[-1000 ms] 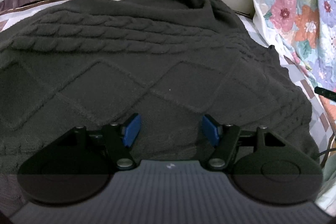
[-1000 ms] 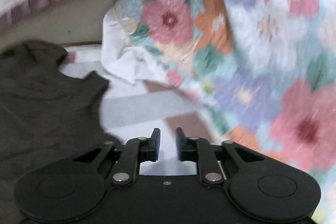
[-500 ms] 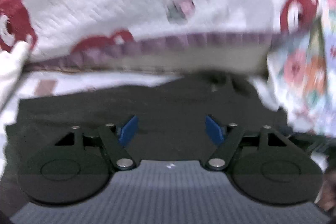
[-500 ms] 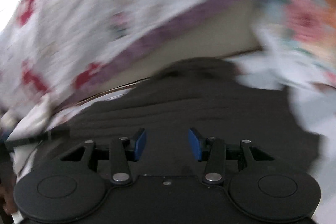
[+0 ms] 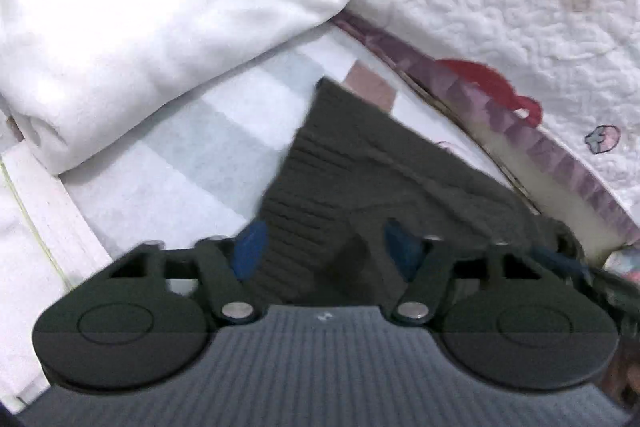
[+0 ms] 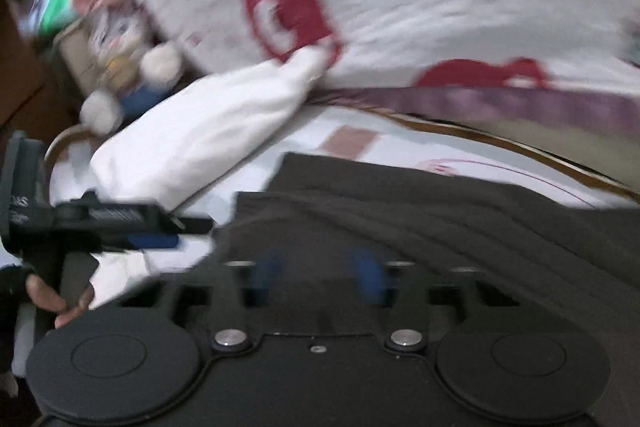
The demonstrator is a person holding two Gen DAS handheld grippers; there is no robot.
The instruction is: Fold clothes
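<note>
Since a second ago you've swung both grippers off to the left end of the dark knit sweater (image 5: 360, 187): the floral quilt has dropped out of both views, and the white folded bundle (image 5: 152, 27) and the bear-print quilt (image 5: 520, 7) have come in. Your left gripper (image 5: 326, 251) sits over the ribbed hem corner with its blue pads apart. They've just been closing in a bit, and the knit lies between them, but I can't see them pinching it yet. Your right gripper (image 6: 316, 275) is blurry; its pads look apart with sweater under them and have been snapping toward shut, so I honestly can't tell if it's clamped.

The sweater lies on the checked sheet (image 5: 192, 155), beside the bundle. It already looks doubled over, layered edges showing in the right view. I'd guess you're mid-fold: grab this end, bring it across, then tidy.
</note>
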